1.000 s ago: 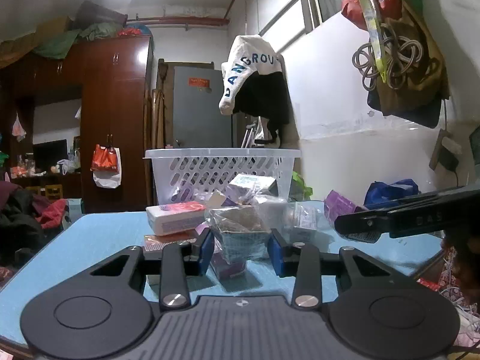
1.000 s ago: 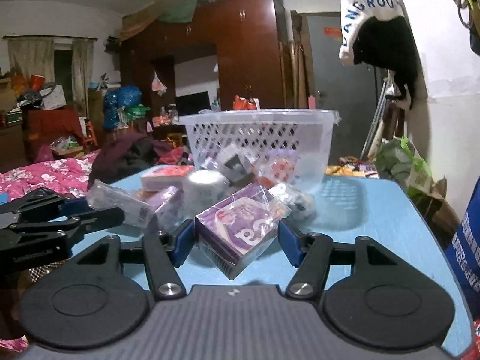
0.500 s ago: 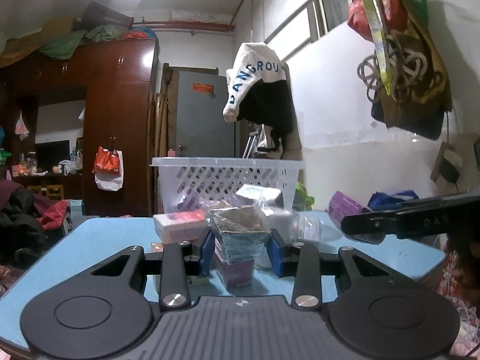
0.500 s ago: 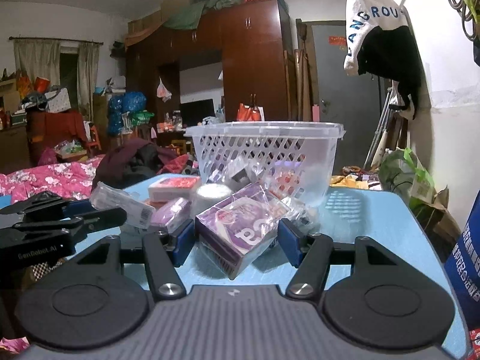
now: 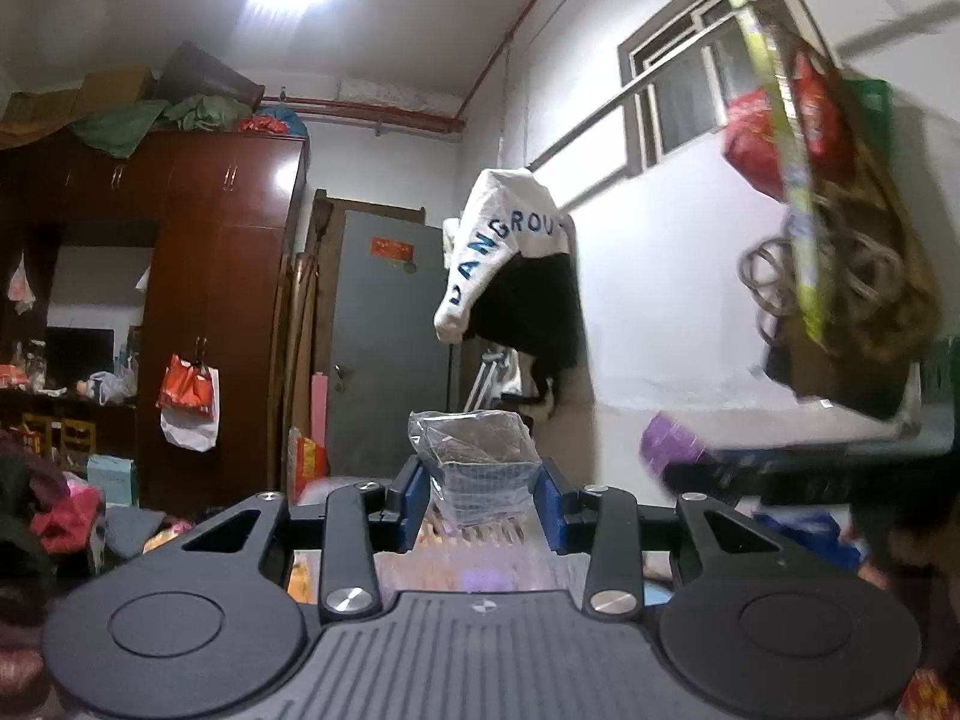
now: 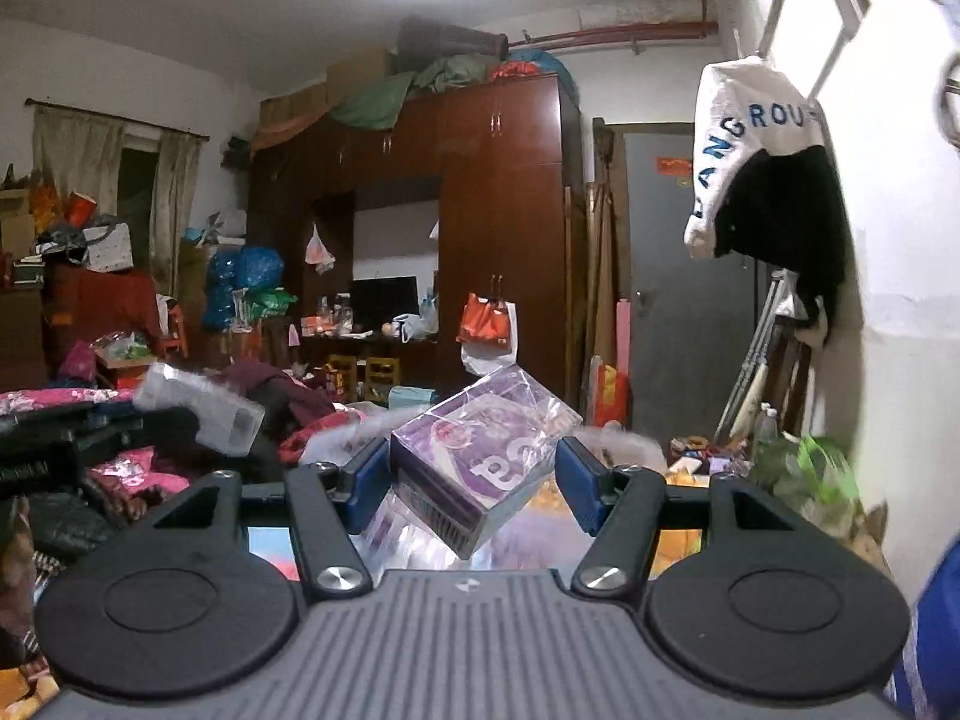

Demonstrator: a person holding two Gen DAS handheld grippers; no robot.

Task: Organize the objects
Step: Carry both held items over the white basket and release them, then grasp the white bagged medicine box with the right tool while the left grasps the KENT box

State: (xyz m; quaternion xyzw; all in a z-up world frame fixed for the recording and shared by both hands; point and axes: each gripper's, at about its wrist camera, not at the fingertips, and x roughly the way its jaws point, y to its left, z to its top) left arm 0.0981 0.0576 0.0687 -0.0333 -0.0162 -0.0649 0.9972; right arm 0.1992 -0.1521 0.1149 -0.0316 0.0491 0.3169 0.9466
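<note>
Crinkled clear plastic caught the ceiling light where the left gripper [image 5: 480, 495] had its blue pads [image 5: 414, 495] pressed in on either side of a small transparent packet [image 5: 477, 468], which stood upright between them, raised well up with the grey door [image 5: 384, 348] and wardrobe [image 5: 180, 300] behind it. The right gripper [image 6: 471, 480] carried a purple box [image 6: 480, 462] in shiny wrap, tilted with one corner down. Its left pad touched the box's side; on the other side a small gap seemed to show between pad and wrap, so I could not be sure how firm that hold was, though the box did hang clear of anything below. Each gripper showed in the other's view, off to the side, blurred, with its load.

Both items looked to be in the carrying step, picked up and on the way to wherever they belonged. Under the fingers only a pale blurred mass could be made out, perhaps a container and other goods, but I could not tell.

The next move seemed to call for bringing each load over its destination, lowering it, and only then easing the jaws apart, minding the tilted box, which might slip
</note>
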